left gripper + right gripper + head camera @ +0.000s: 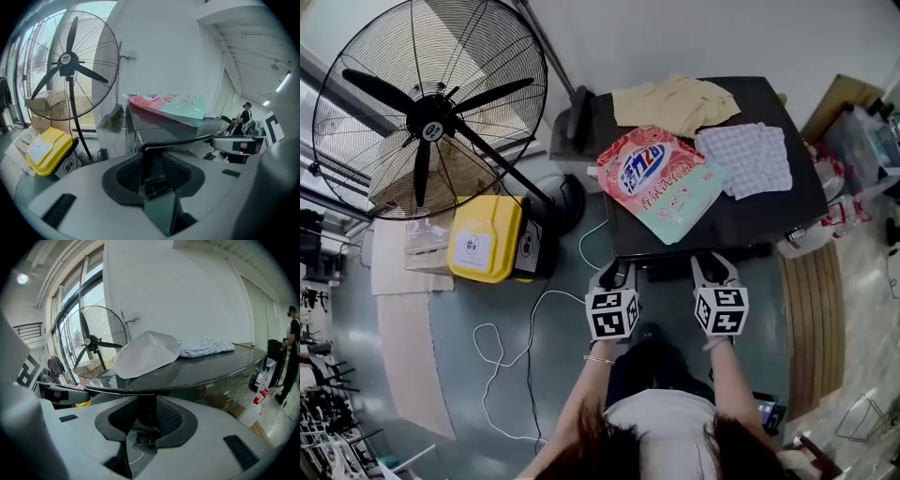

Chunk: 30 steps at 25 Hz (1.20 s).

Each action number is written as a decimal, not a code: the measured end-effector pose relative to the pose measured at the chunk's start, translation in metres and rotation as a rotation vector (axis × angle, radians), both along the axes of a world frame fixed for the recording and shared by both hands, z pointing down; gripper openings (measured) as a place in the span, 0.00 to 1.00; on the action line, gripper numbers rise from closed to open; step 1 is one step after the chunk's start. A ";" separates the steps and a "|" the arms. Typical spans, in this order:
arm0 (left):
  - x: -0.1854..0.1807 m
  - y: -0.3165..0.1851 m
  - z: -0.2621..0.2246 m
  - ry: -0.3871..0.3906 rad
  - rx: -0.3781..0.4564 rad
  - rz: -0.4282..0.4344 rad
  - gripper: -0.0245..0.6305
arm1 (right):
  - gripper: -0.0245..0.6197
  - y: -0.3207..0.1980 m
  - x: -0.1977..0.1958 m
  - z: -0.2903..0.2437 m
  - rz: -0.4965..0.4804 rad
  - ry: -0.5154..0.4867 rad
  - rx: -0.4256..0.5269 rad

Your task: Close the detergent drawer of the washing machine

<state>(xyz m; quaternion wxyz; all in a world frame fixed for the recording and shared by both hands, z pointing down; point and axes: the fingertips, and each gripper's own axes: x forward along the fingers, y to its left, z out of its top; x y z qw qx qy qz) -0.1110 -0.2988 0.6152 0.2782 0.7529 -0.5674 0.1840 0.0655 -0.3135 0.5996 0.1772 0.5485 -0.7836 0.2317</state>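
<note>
The washing machine point(769, 216) has a glossy black top. A dark part point(667, 268) juts from its front just under the top's near edge, between my two grippers; I cannot make out the drawer's face. My left gripper point(617, 275) stands open at the front left corner, its fingers apart and empty. In the left gripper view that corner's edge point(159, 140) lies just beyond the jaws of the left gripper point(152, 161). My right gripper point(715, 270) is open at the front edge, nothing in it. In the right gripper view the top's rim point(211, 373) runs just above the right gripper point(146, 416).
On the top lie a pink and green detergent bag point(661, 180), a yellow cloth point(675, 101) and a checked cloth point(745, 157). A large floor fan point(431, 112) and a yellow box point(486, 237) stand left. A white cable point(511, 347) trails on the floor. A person point(294, 348) stands far right.
</note>
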 end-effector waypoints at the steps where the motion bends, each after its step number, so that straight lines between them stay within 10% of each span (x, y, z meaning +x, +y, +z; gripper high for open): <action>1: 0.000 0.000 0.000 -0.004 -0.002 -0.005 0.24 | 0.25 0.000 0.000 0.000 0.005 0.003 -0.001; 30: 0.000 -0.001 0.001 -0.006 -0.038 -0.082 0.23 | 0.28 0.002 0.004 0.002 0.089 -0.097 -0.027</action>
